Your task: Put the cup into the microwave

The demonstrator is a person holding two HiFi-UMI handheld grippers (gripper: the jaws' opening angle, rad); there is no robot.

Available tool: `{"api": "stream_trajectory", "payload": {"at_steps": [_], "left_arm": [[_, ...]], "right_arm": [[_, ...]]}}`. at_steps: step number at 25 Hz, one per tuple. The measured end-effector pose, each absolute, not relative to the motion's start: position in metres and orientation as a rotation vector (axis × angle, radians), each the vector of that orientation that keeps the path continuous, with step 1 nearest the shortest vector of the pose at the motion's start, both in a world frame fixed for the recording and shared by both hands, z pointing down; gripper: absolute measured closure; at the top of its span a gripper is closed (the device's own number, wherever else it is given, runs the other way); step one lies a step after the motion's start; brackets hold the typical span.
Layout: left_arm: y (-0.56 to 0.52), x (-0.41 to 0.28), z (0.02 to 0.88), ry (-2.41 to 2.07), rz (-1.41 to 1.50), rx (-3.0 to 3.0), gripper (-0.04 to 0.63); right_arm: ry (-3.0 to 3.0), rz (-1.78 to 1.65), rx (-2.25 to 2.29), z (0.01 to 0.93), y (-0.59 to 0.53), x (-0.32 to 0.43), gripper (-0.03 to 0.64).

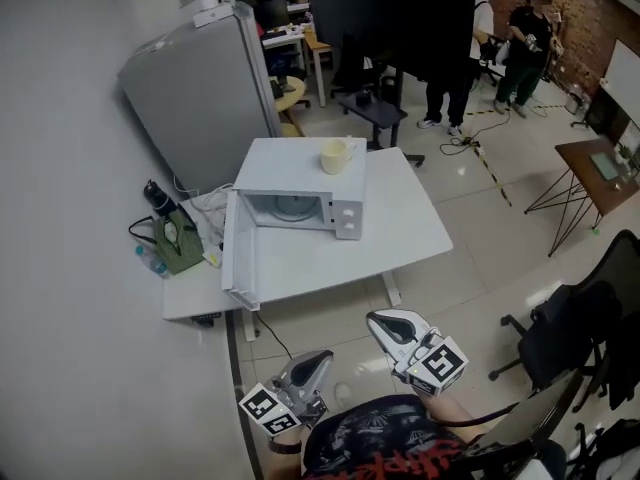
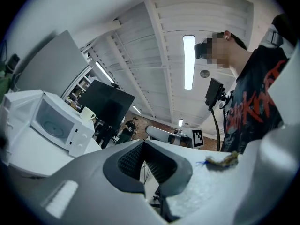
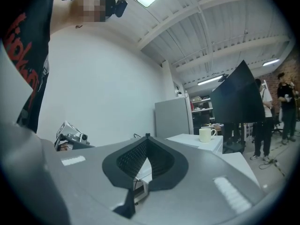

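The cup (image 1: 335,155) is seen on top of the microwave (image 1: 288,164), at twelve o'clock from the left gripper (image 1: 318,360) and right gripper (image 1: 384,321), whose jaws are pressed together on nothing.

One white microwave (image 1: 290,165) stands on one white table (image 1: 400,233), and one cream cup (image 1: 335,156) sits on its top. Two grippers show at the near edge: the left gripper (image 1: 318,361) and the right gripper (image 1: 386,320). At the table's left end lie one green bag (image 1: 178,244) and one bottle (image 1: 150,260). Beyond stand one grey cabinet (image 1: 200,83) and one large black screen (image 1: 390,18). Two people (image 1: 528,43) stand far right, and one black office chair (image 1: 575,333) is near right.
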State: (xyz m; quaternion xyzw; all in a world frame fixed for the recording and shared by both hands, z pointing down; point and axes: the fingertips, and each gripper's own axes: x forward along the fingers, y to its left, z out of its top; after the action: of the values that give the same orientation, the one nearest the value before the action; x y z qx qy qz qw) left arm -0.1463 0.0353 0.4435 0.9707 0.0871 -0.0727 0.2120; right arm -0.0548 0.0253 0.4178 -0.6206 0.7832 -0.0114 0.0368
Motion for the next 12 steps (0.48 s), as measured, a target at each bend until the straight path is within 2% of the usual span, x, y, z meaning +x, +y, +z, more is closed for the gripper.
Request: {"api": "stream_trajectory", "payload": {"at_steps": [12], "left_arm": [[-0.014,-0.099,0.488,0.374,-0.081,2.635,0.595]], "right_arm": [[2.314,-0.222,-2.097,0.470,0.004,-0.010,0.615]]}}
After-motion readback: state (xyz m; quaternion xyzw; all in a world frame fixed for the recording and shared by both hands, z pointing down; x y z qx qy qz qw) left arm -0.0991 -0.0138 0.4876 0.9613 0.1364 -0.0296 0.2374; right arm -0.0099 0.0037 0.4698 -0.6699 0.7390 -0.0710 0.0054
